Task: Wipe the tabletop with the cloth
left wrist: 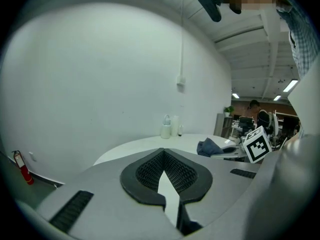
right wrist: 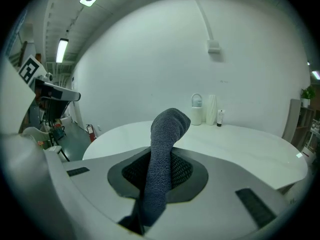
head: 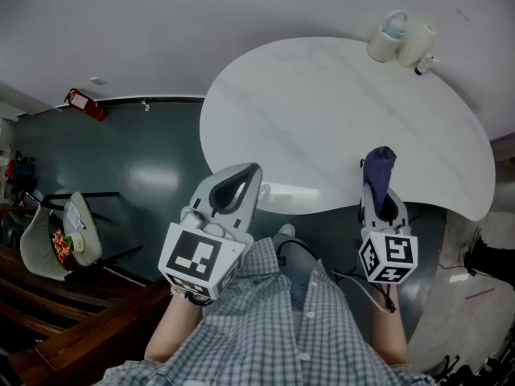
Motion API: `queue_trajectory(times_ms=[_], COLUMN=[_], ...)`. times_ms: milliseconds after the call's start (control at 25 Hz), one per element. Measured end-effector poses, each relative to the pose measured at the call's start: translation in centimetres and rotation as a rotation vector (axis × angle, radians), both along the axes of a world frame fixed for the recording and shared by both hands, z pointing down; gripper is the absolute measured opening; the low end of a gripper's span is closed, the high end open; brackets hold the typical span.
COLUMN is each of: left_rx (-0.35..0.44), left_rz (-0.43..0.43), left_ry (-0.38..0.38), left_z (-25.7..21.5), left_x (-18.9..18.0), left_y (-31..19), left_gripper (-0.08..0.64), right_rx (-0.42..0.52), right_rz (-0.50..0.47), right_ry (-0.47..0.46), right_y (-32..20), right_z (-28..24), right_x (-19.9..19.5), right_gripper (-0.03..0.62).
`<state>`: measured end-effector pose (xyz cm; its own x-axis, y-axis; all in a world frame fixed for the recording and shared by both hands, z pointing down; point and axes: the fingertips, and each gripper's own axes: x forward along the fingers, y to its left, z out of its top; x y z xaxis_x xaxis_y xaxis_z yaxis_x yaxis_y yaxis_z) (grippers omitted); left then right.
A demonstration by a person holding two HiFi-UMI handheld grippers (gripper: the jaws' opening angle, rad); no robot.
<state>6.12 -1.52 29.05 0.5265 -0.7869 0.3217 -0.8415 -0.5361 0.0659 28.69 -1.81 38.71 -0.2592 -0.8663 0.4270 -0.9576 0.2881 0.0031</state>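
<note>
Nearest to us, below the table's [head: 322,111] near edge, we see the person's checked shirt [head: 273,328] and both forearms, each holding one gripper.

The left gripper [head: 241,179] sits off the table's near-left edge, over the dark floor [head: 137,167]. In the left gripper view its jaws meet at the tips. Only a thin wedge of light shows between the ribbed pads [left wrist: 150,171] lower down, and nothing is held.

The right gripper [head: 380,190] sits at the table's near edge, on the right-hand part of it. In the right gripper view its jaws are clamped on the cloth [right wrist: 167,129], a dark blue knitted piece. The cloth passes between the pads and rises past the tips, with its rounded end bent over toward the tabletop. From the head view, this end lies just inside the table's near edge. We cannot tell whether it touches the surface.

The table is white, with a rounded outline, and most of its top is bare.

At the table's far edge stand three pale containers [head: 400,40] close together: a jug, a taller cylinder and a small tube.

Left of the table, a chair [head: 48,244] stands on the floor. Farther back on that side, a red fire extinguisher [head: 84,104] is at the foot of the white wall [right wrist: 150,59] behind the table.
</note>
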Motion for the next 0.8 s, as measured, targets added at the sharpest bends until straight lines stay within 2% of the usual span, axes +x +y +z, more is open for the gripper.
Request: queue_trajectory(times_ms=[440, 680, 800], left_rx=[-0.036, -0.025, -0.03], left_rz=[-0.035, -0.001, -0.005], left_ry=[-0.029, -0.042, -0.05], left_z=[0.5, 0.6, 0.4], left_x=[0.5, 0.2, -0.3], left_y=[-1.9, -3.4, -4.5], left_gripper=[0.005, 0.005, 0.005], right_rx=[-0.096, -0.157, -0.187], right_rz=[-0.025, -0.01, -0.019], right_ry=[0.113, 0.166, 0.231], right_y=[-2.0, -3.2, -3.8], right_z=[5.0, 8.3, 9.7], right_x=[3.0, 3.7, 3.7], right_gripper=[0.06, 0.06, 0.06])
